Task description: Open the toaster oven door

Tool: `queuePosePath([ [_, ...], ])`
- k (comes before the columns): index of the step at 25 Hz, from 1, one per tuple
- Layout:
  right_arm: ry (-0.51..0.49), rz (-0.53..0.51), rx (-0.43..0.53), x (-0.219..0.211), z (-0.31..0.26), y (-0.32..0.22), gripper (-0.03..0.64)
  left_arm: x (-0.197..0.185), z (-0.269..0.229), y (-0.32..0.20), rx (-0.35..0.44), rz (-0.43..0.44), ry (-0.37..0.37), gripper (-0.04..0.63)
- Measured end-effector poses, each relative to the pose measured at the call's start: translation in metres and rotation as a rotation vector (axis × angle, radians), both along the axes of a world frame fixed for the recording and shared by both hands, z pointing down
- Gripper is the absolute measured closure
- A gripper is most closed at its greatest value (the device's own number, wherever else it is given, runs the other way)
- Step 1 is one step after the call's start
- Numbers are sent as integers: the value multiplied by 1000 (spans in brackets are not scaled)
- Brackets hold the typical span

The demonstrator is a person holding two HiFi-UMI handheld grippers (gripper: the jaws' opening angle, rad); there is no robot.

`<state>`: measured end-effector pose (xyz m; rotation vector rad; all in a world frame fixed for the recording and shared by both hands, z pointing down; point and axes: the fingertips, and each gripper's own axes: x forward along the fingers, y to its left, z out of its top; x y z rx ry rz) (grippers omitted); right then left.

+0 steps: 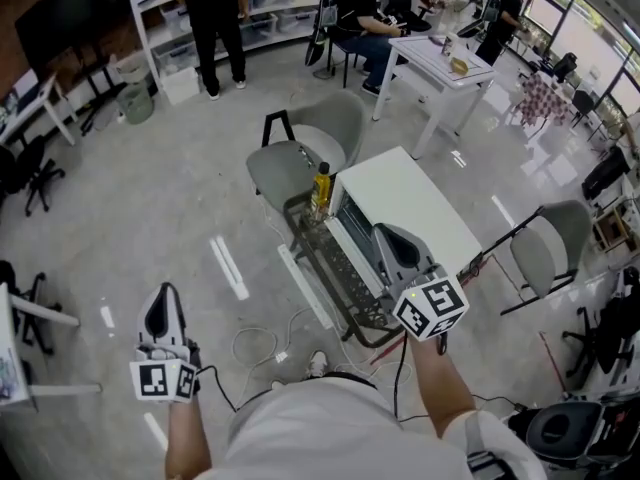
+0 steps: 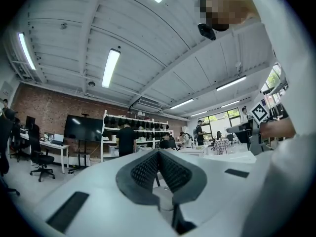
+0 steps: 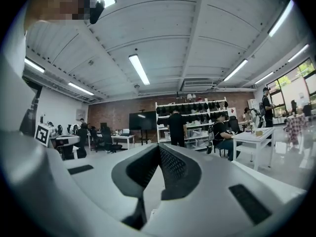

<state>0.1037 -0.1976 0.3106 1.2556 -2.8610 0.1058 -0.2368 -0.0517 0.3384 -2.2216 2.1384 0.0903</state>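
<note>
low at the left of the head view, left gripper [image 1: 164, 296] held level over bare grey floor [image 1: 150, 218], well apart from the stand and everything on it. in its own view, left gripper [image 2: 159, 153] with jaws pressed together, nothing between them, pointing across the room toward a shelf unit [image 2: 148, 127] and a dark screen [image 2: 81, 127]. between the two arms, a white cable [image 1: 255, 348] looped on the floor. further right, a grey chair [image 1: 305, 148], then a bottle of yellow liquid [image 1: 320, 190] upright at the far end of a dark metal-framed stand [image 1: 325, 268]. just beside the bottle, on that same stand and near the middle of the frame, the toaster oven [image 1: 410, 203]: white top, glass front turned toward the lower left of the view. door [image 1: 350, 230] open or shut not readable from this steep angle. right gripper [image 1: 384, 232] overlapping the oven's near end in the head view, marker cube [image 1: 432, 308] toward the camera, contact with the oven impossible to judge. in its own view, right gripper [image 3: 159, 148] fully closed and empty, aimed level at distant shelves [image 3: 197, 107]. at the far right, a second grey chair [image 1: 545, 253]. behind it, a white table [image 1: 440, 58] with seated people [image 1: 360, 18].
</note>
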Motion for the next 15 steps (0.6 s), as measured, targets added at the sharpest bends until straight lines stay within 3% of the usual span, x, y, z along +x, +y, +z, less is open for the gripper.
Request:
queuePosePath([
  [9,70,63,72,26,-10,24,595,-5,6,17,-6,-74,-13,578],
  [15,74,129,85,46,-12,35,595,12,9,18,-28,-40,-30,578],
])
